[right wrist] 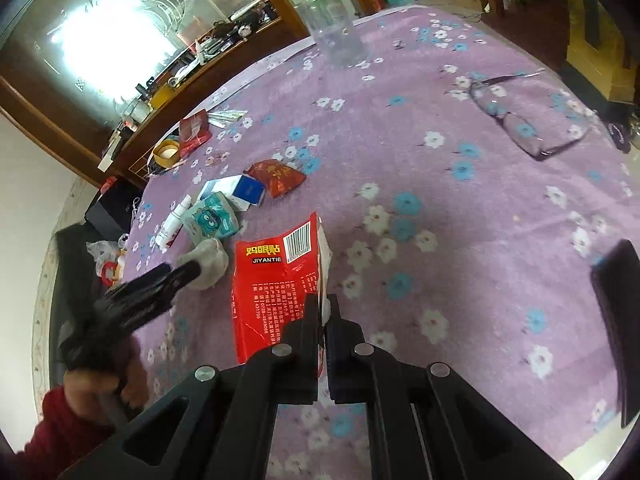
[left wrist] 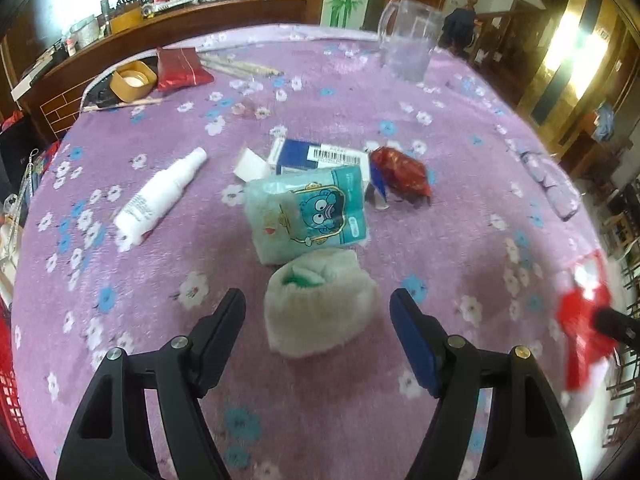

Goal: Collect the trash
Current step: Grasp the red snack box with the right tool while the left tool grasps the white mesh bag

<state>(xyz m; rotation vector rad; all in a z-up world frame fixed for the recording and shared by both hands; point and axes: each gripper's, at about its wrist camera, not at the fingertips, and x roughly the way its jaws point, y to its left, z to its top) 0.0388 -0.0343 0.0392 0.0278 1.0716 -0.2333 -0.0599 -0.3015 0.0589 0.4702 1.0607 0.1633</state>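
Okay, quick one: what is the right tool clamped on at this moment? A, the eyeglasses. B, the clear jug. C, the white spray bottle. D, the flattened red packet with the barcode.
D: in the right wrist view the right tool is pinched shut on the edge of the flattened red packet, while the spray bottle, eyeglasses and jug lie untouched on the purple cloth.

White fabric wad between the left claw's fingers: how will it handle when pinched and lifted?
The crumpled white fabric wad looks soft and rumpled, so it will probably squash under the pads and sag rather than hold shape. It seems light for its bulk and unlikely to roll on the fuzzy purple tablecloth. The open left claw straddles it, so a centred pinch looks workable.
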